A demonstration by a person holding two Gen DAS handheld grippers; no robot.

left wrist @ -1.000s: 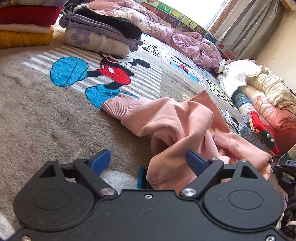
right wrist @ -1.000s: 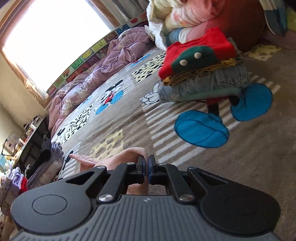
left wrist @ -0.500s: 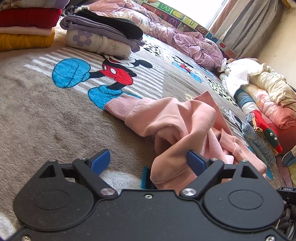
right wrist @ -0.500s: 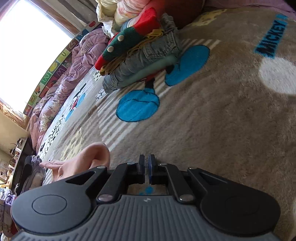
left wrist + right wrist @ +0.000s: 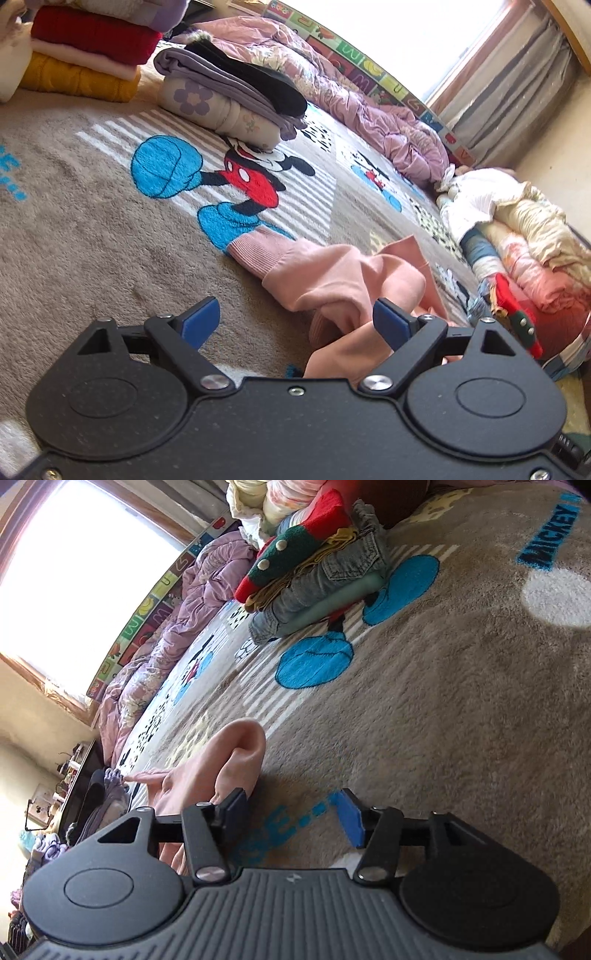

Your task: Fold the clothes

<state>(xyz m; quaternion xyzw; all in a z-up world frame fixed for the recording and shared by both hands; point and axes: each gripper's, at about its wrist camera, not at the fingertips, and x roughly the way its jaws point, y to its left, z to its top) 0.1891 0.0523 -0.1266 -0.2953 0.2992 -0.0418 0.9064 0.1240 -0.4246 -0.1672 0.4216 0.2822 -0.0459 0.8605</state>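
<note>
Both tongs spread: left gripper (image 5: 295,321) wide at lower centre, right gripper (image 5: 295,812) just opening, nothing pinched. Pink sweatshirt (image 5: 343,280) crumpled mid-frame on rug (image 5: 92,258). Soft, light, limp; best taken by ribbed cuff (image 5: 258,247).

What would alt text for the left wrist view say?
A crumpled pink sweatshirt lies on a cartoon-mouse carpet, partly between the open blue-padded fingers of the left gripper. Folded clothes stacks sit beyond, near a purple quilt.
</note>
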